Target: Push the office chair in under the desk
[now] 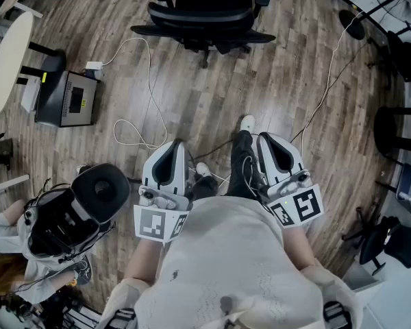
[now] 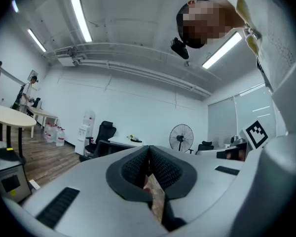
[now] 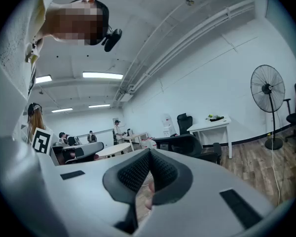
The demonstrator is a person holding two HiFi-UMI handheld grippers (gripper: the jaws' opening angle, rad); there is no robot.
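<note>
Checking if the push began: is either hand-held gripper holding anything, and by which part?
Nothing. Left hand-held gripper and right hand-held gripper are shut, empty, short of the black office chair.

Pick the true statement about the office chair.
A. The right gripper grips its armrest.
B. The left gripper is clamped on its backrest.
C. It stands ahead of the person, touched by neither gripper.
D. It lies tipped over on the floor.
C: in the head view the office chair stands upright on the wooden floor ahead of the person. The left gripper and right gripper are close to the body, both shut, well short of it.
</note>
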